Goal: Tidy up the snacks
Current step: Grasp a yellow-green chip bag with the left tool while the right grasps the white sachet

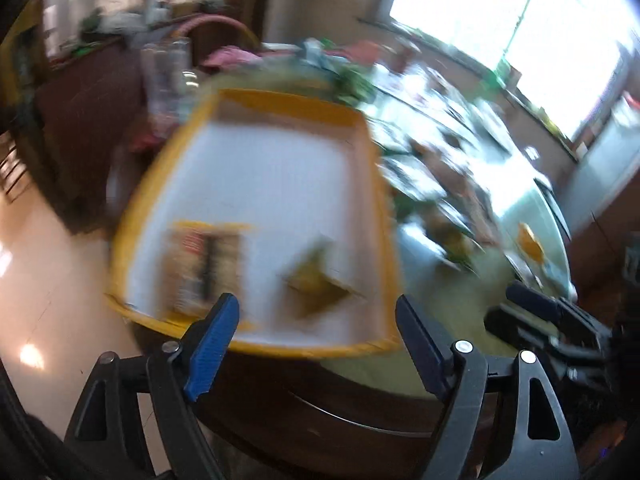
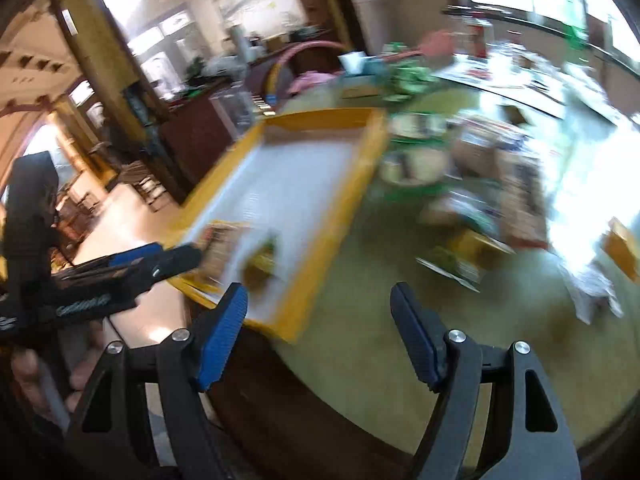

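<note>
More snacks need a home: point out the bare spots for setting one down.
Inside the yellow-rimmed tray, the white floor beyond the two packets is bare. The green tabletop between tray and snack pile is bare too. It is crowded right of that and along the far edge.

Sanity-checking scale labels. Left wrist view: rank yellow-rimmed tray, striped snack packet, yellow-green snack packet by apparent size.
1. Yellow-rimmed tray, by far the largest.
2. Striped snack packet, lying in the tray.
3. Yellow-green snack packet, also in the tray.
The two packets look close in size and motion blur smears them, so that order is unsure.
</note>
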`<action>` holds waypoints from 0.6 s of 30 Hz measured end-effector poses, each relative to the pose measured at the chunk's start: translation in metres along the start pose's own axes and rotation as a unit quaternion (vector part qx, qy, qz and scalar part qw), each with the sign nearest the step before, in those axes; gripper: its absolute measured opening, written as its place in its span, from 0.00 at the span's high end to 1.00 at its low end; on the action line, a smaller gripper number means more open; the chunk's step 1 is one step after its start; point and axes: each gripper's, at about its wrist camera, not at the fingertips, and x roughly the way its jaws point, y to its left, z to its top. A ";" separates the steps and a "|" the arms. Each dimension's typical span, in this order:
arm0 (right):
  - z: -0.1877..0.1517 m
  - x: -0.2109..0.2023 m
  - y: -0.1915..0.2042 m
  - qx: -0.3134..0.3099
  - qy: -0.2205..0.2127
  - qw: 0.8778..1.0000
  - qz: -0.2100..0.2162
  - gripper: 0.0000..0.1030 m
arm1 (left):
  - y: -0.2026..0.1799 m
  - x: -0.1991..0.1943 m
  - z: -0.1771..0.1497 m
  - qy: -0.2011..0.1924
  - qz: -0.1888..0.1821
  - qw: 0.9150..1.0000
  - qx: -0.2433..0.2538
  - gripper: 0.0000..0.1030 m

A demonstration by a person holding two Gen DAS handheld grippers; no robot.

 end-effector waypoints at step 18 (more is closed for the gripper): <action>-0.046 -0.097 -0.146 0.162 -0.019 0.986 -0.041 0.23 | -0.117 0.010 0.001 0.036 -0.004 0.991 0.126 0.22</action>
